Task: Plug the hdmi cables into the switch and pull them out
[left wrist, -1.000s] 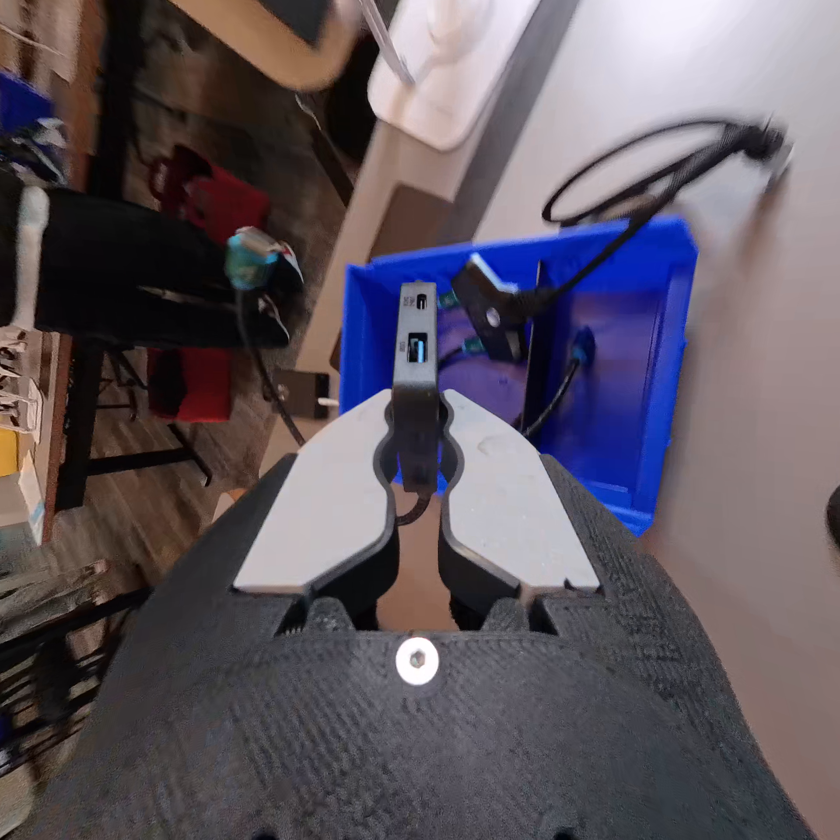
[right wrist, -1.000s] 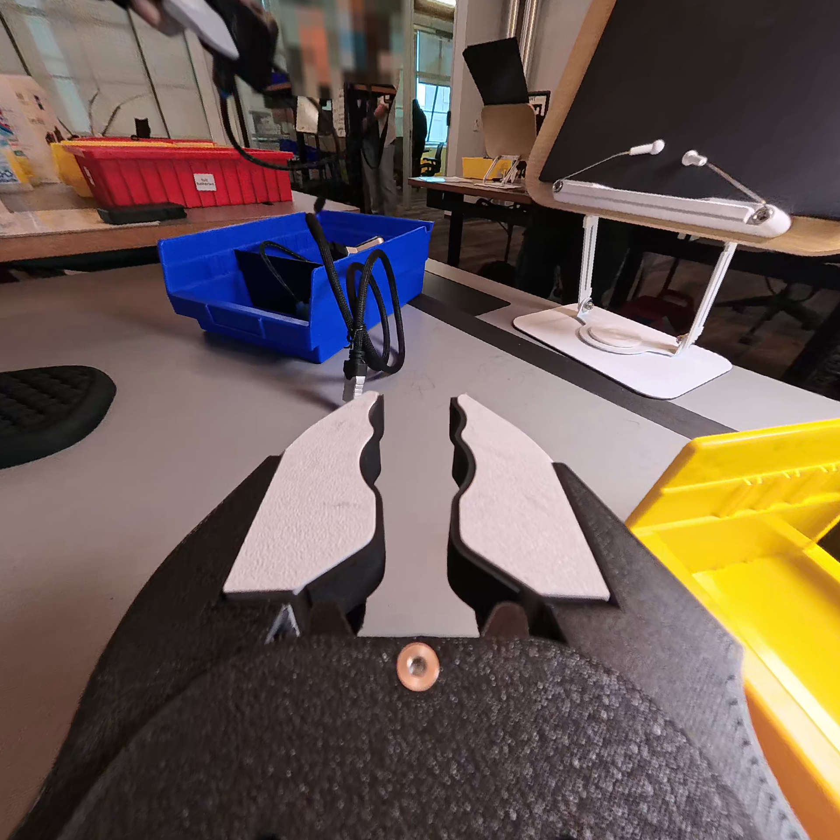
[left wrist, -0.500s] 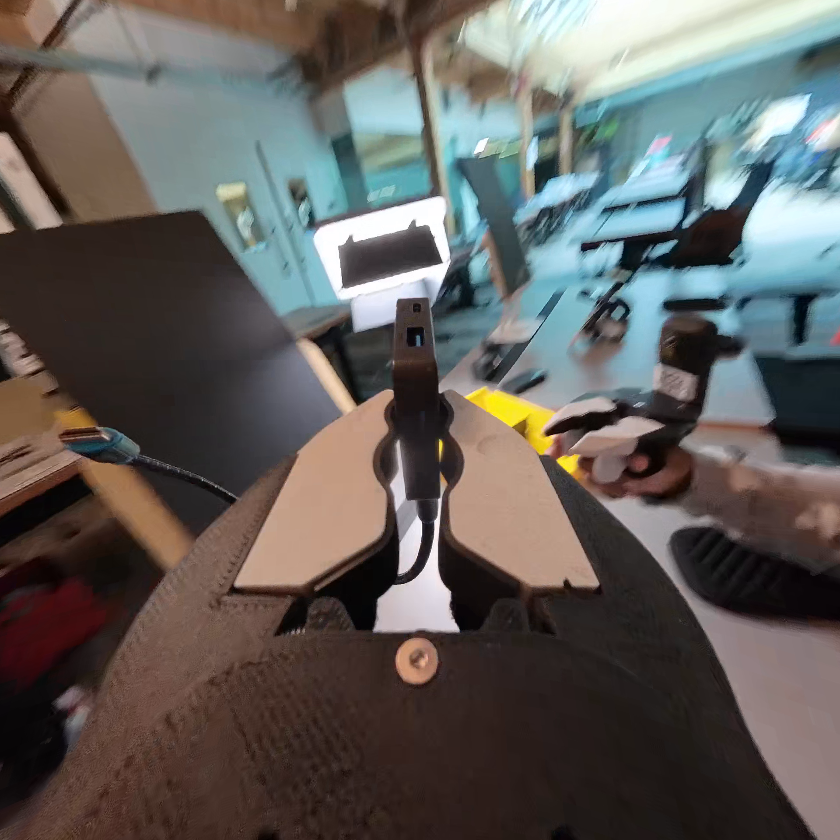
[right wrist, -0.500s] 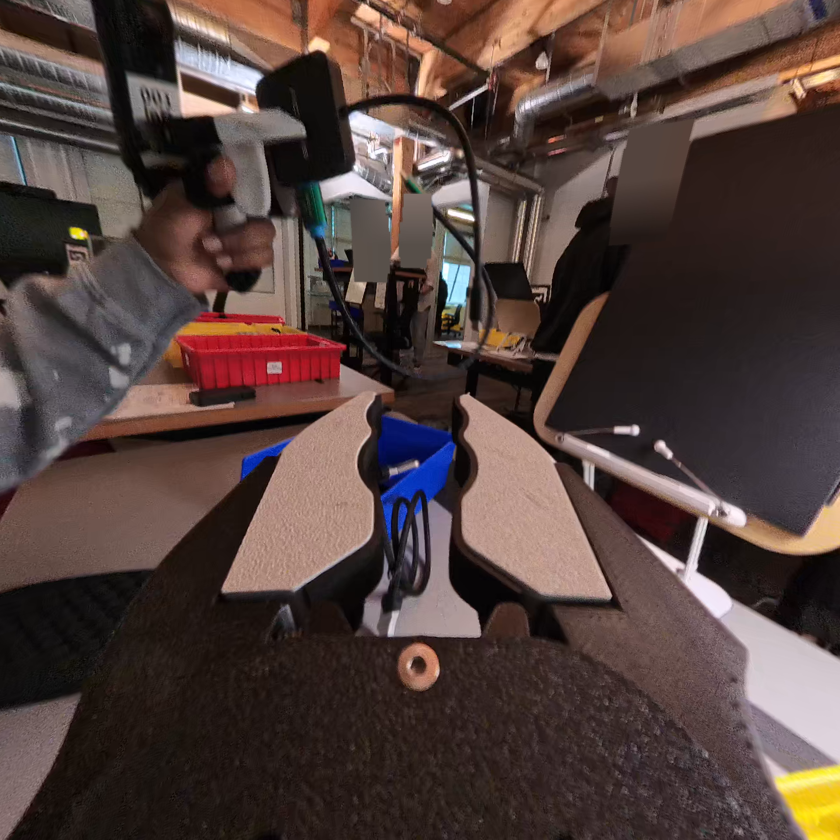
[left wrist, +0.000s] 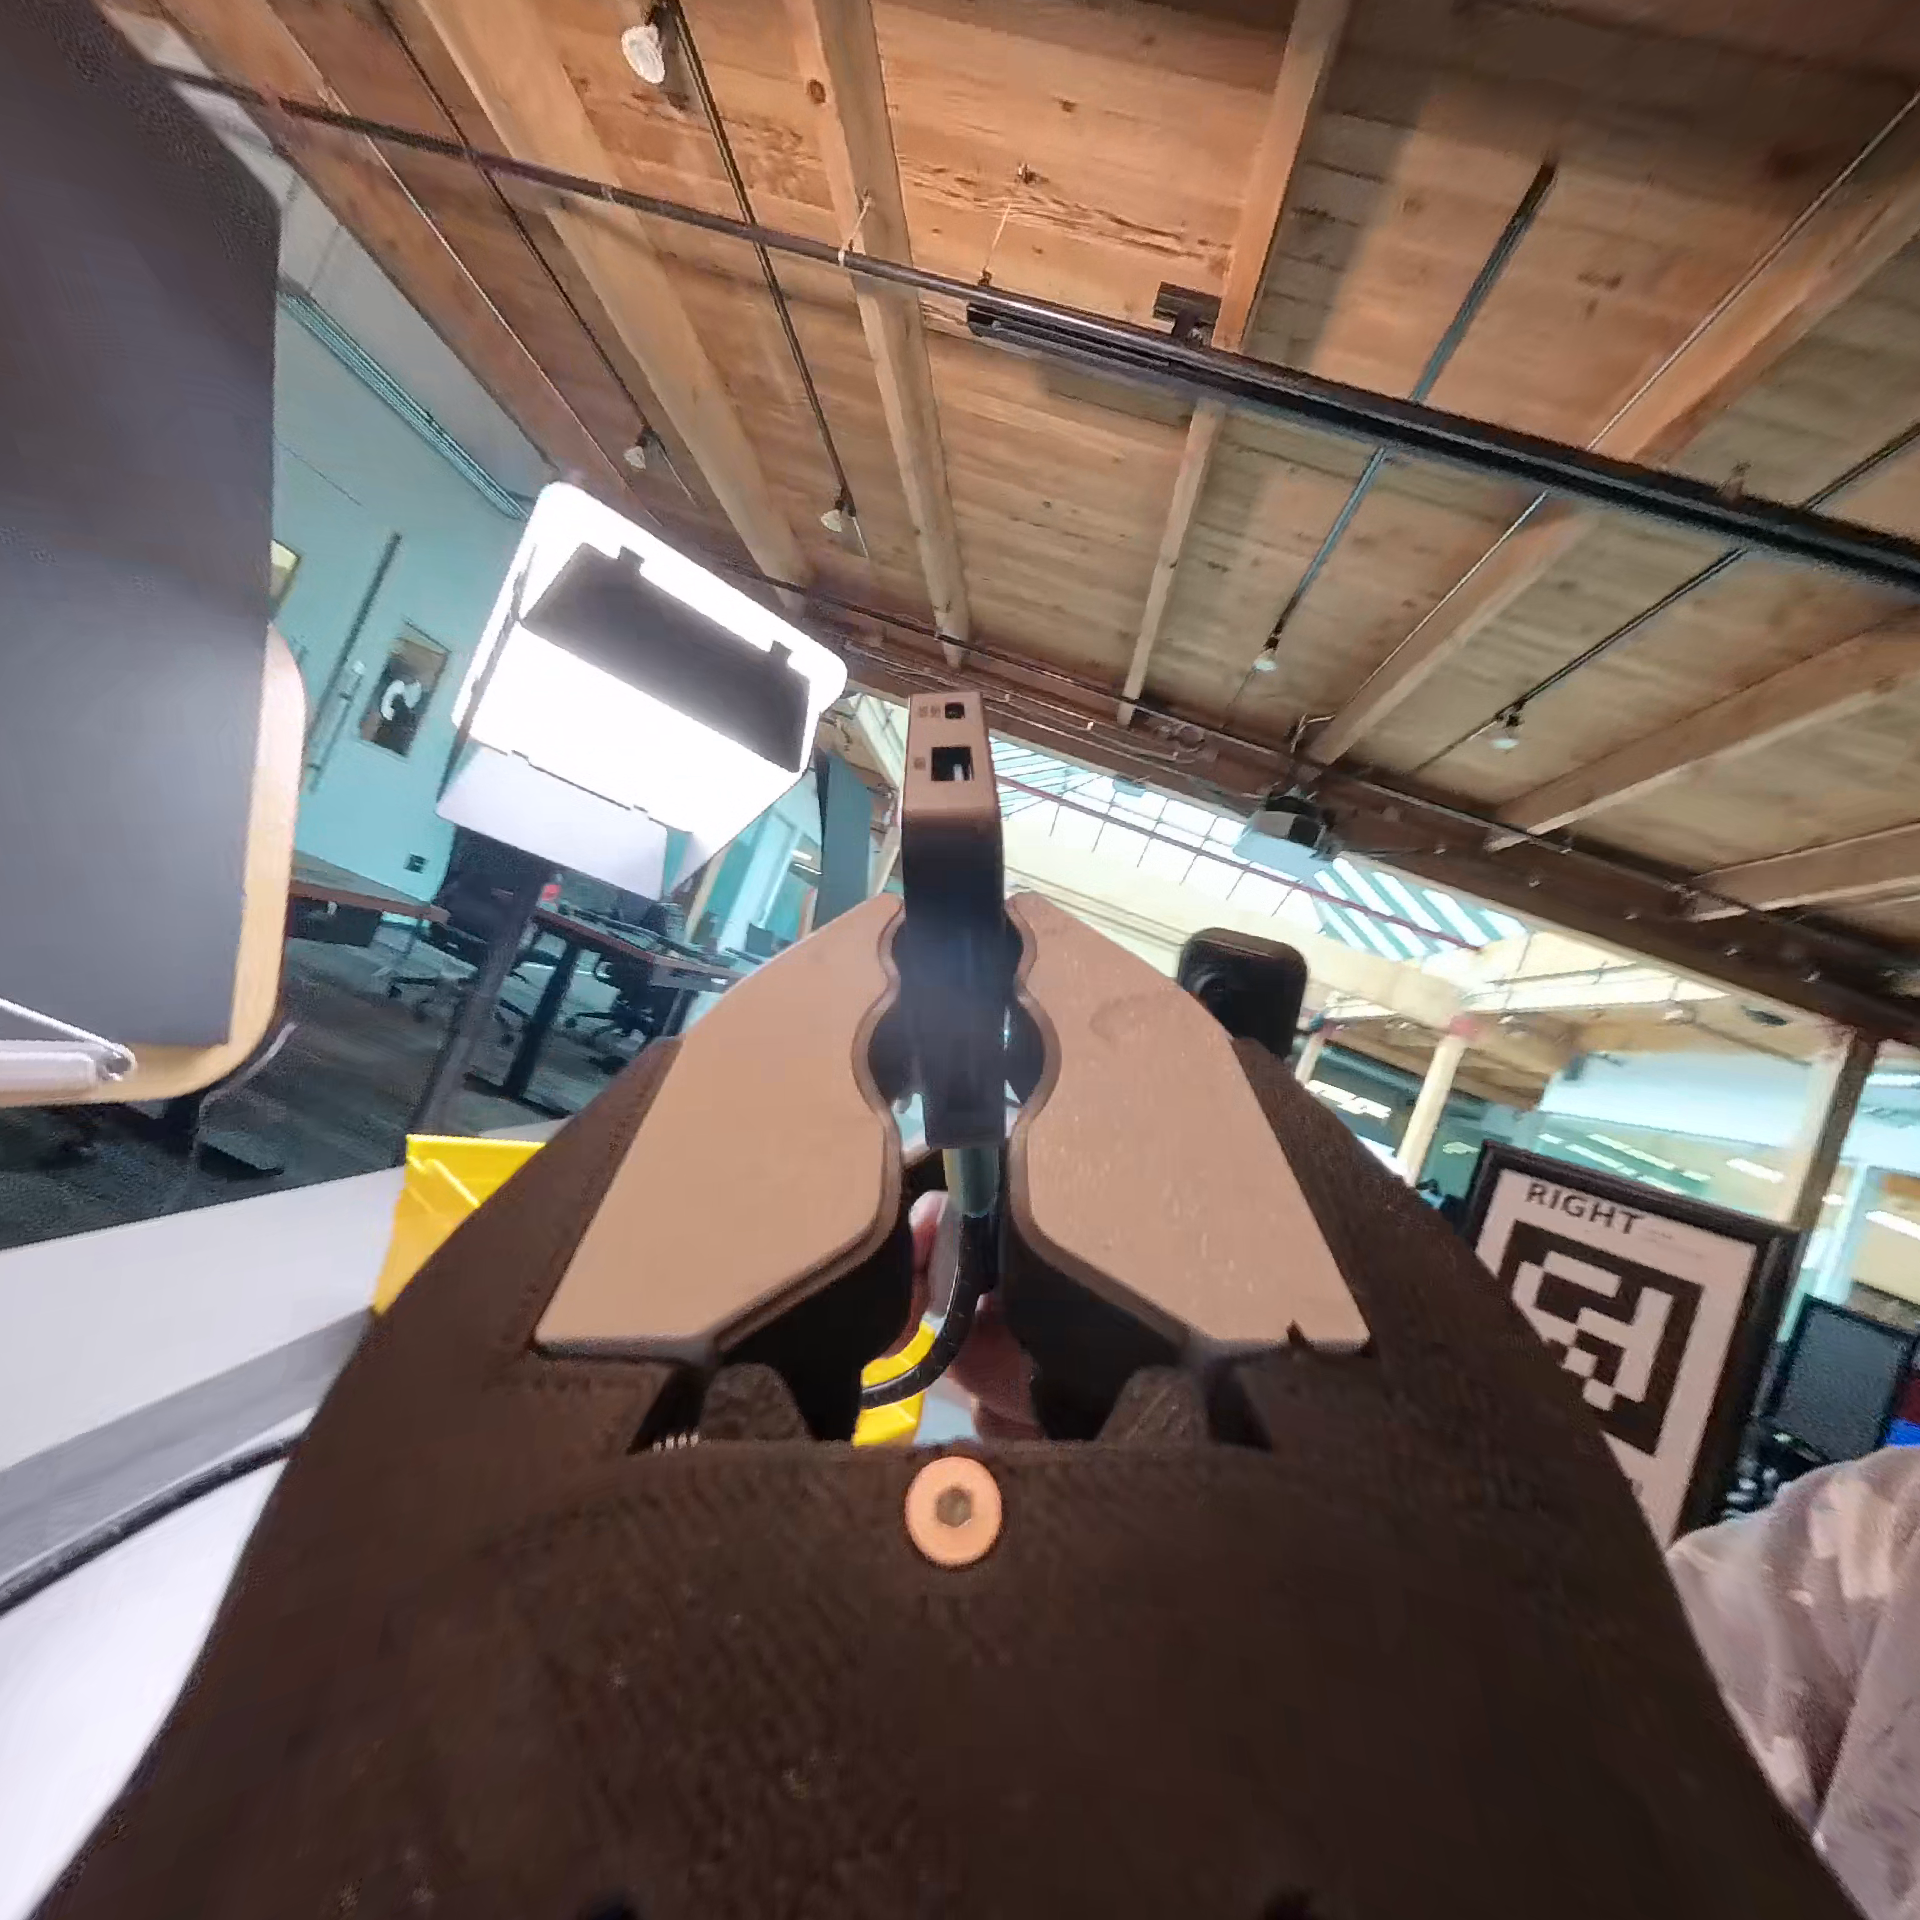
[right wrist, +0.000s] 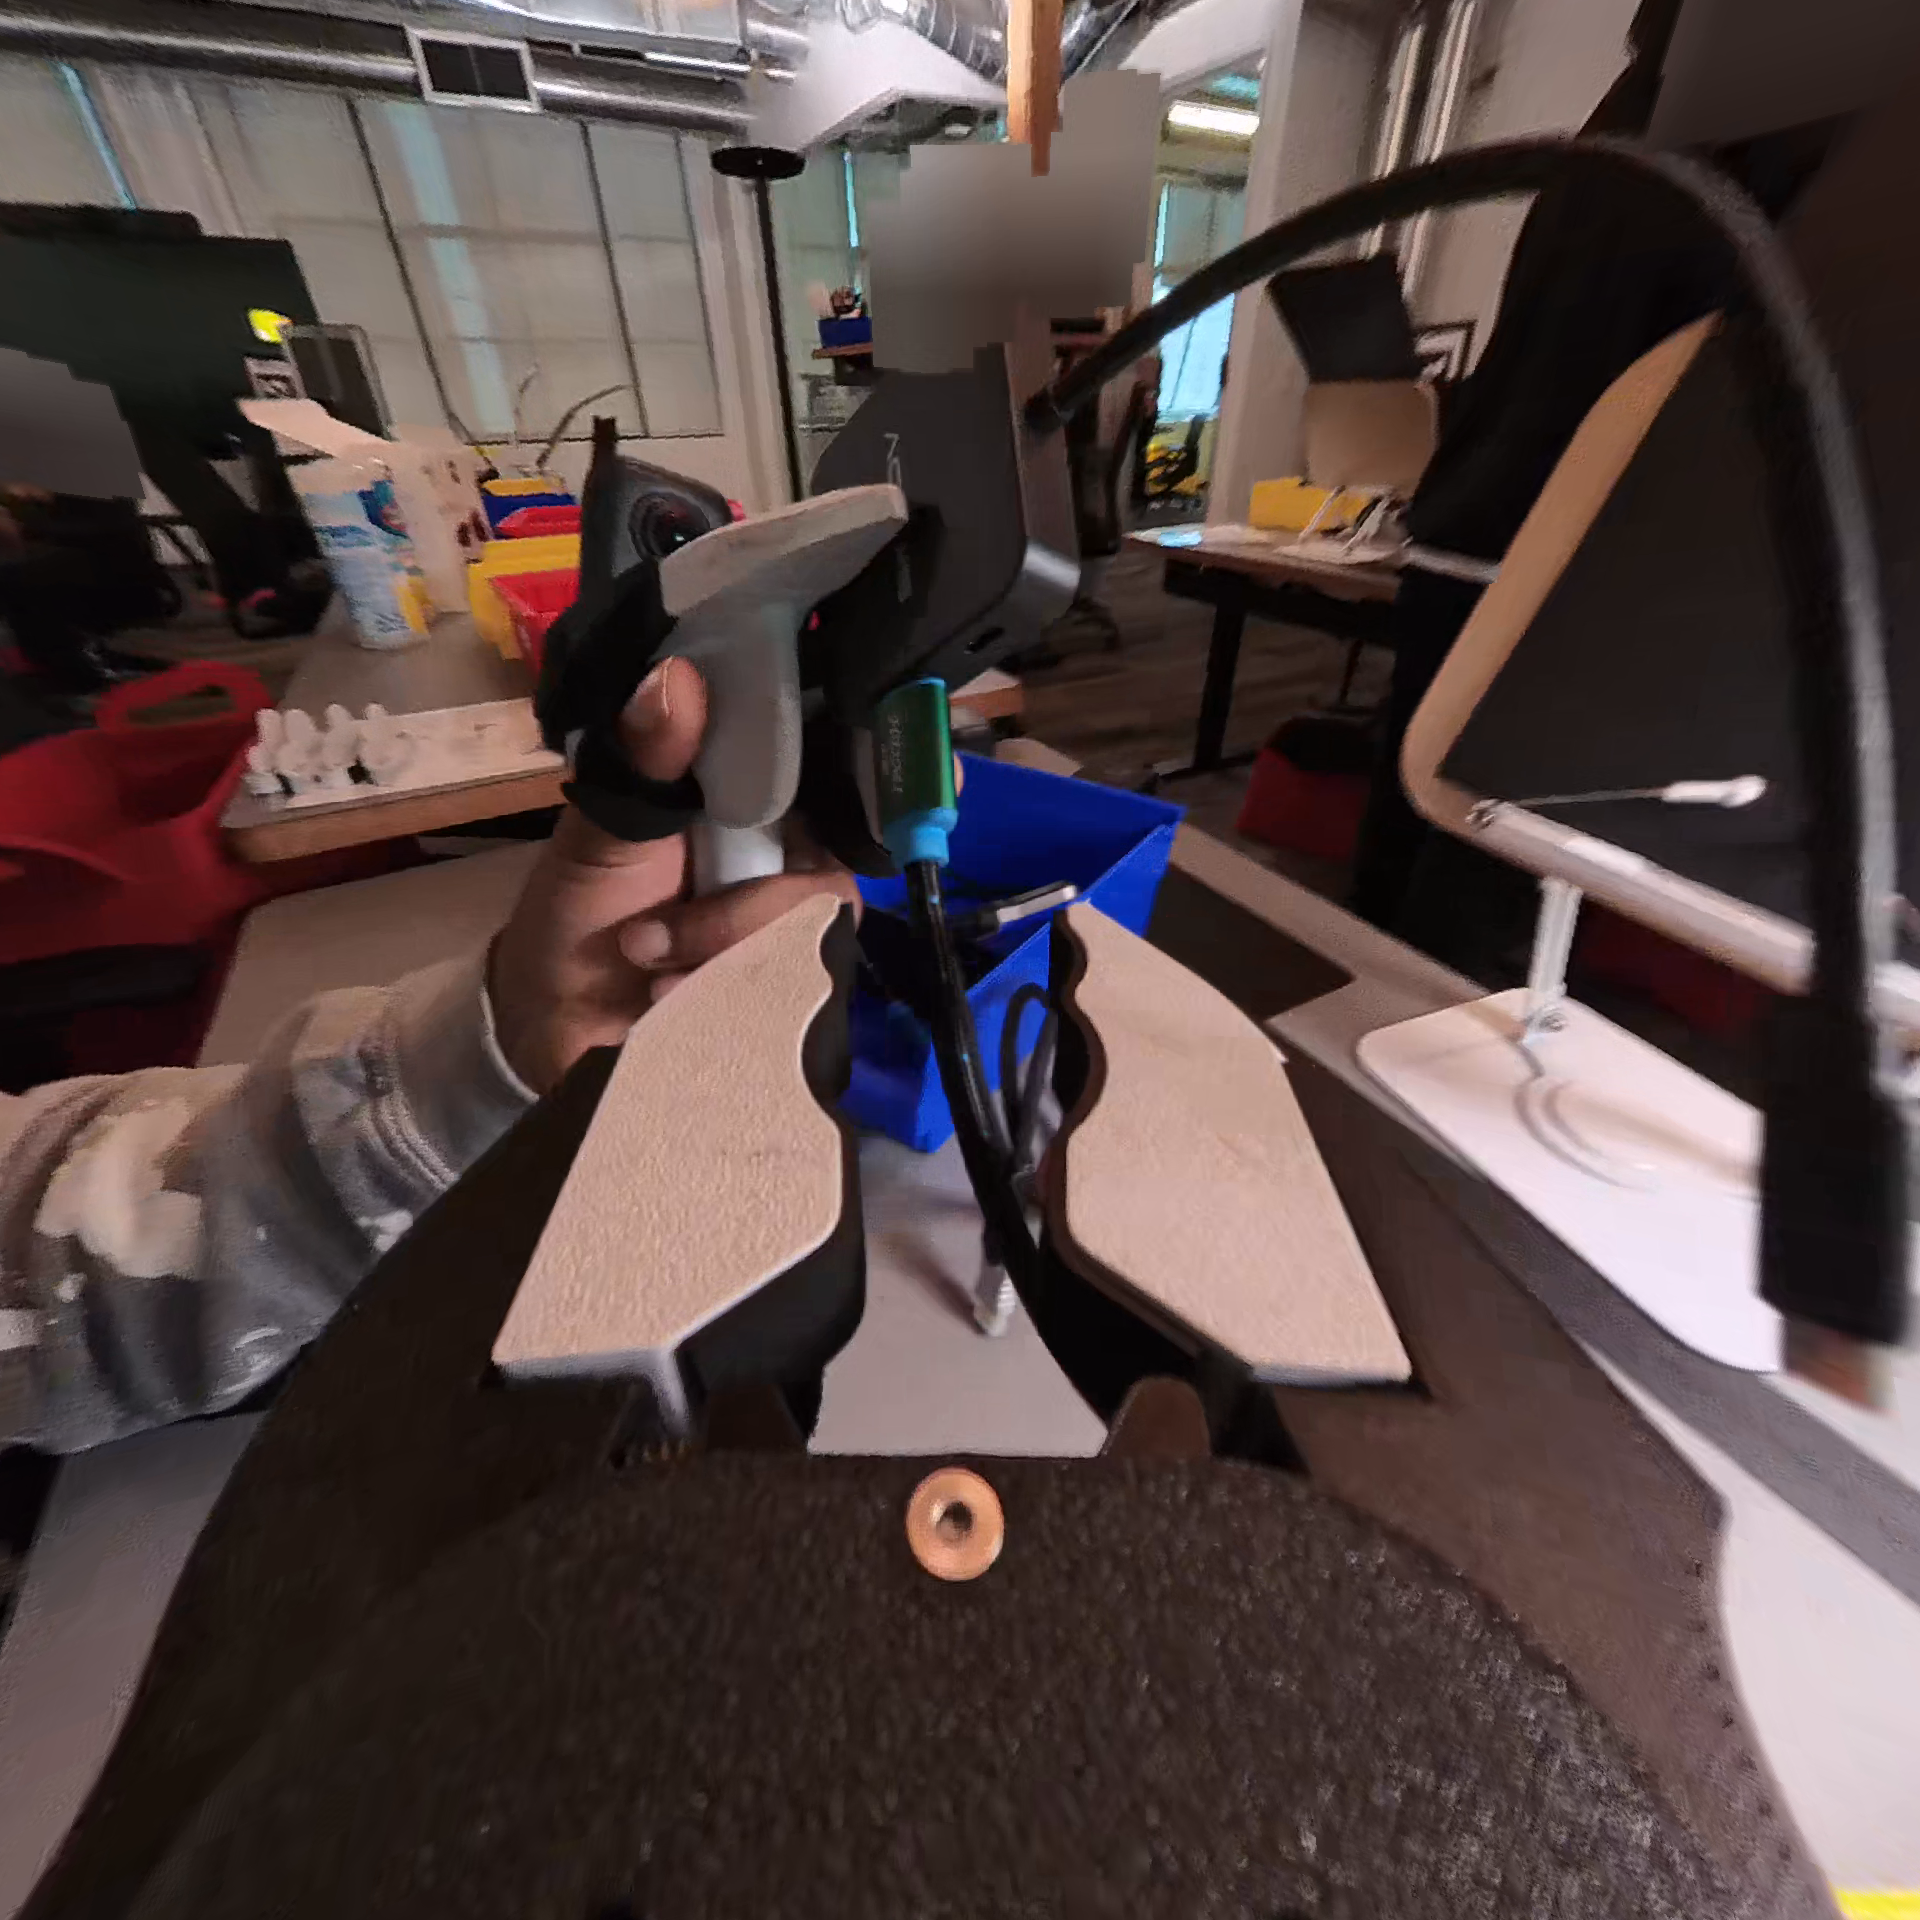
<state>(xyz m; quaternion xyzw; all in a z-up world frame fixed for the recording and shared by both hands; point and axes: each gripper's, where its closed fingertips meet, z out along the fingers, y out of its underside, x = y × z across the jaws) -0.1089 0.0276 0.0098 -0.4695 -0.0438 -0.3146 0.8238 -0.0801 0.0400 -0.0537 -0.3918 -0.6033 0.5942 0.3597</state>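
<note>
Two grippers share this job, and we take them left to right. Our left gripper point(left wrist: 951, 940) is clenched on the switch point(left wrist: 948, 831), a small black box standing upright between the fingers point(left wrist: 748, 1132) and raised well off the desk point(left wrist: 156, 1382), its ports pointing toward the wooden ceiling. We judge the switch light and rigid, its smooth shell apt to slip, so a hold across the flat sides suits it. A black cable with a green plug point(right wrist: 914, 753) hangs from its lower end; the plug is stiff, the cord limp, so the plug body is the place to pinch. Our right gripper point(right wrist: 951, 951) is released, holding nothing, tilted up toward that plug above the blue bin point(right wrist: 1049, 831)
</note>
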